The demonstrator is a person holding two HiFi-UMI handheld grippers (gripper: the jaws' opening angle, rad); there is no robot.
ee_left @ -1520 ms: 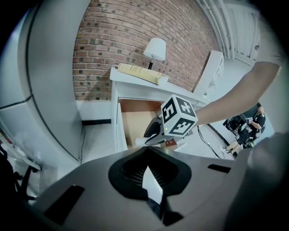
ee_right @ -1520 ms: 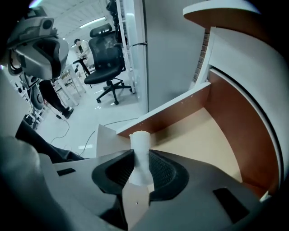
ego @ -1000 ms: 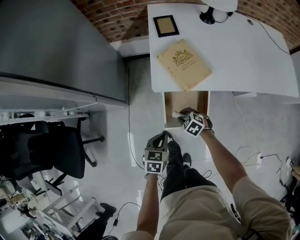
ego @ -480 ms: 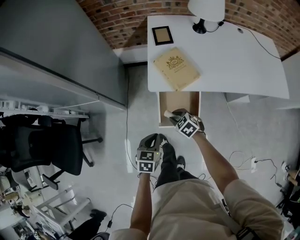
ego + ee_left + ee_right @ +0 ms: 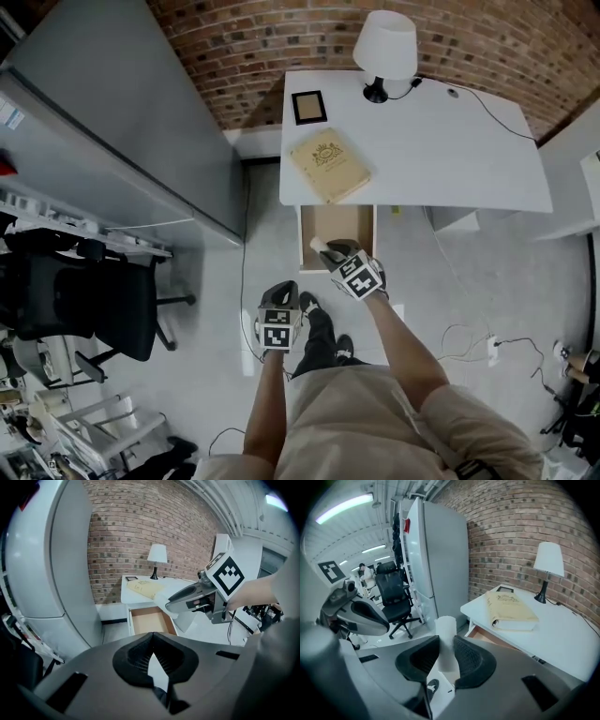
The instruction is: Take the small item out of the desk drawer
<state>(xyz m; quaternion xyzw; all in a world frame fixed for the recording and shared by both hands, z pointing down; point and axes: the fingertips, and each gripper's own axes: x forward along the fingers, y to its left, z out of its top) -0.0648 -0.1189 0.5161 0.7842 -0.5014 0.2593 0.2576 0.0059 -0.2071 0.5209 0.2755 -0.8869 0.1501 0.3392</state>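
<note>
The small item is a white cylinder (image 5: pixel 318 245) (image 5: pixel 446 627). My right gripper (image 5: pixel 324 250) (image 5: pixel 446 644) is shut on it, and its top sticks out past the pads. In the head view it hangs over the front edge of the open wooden drawer (image 5: pixel 337 223), whose inside looks bare. The left gripper view shows the right gripper (image 5: pixel 187 597) holding the cylinder (image 5: pixel 161 601) above the drawer (image 5: pixel 147 619). My left gripper (image 5: pixel 284 288) (image 5: pixel 151 637) hangs lower left of the drawer, shut, with nothing between its jaws.
The white desk (image 5: pixel 441 150) carries a tan book (image 5: pixel 328 165), a framed picture (image 5: pixel 307 107) and a lamp (image 5: pixel 385 47). A tall grey cabinet (image 5: pixel 122 131) stands left, with a black office chair (image 5: pixel 84 300) nearer. Cables (image 5: pixel 469 337) lie on the floor at right.
The head view has pulled back, so the whole desk and lamp now show. The right gripper still holds the cylinder at the drawer's front edge. The left gripper stays low beside it.
</note>
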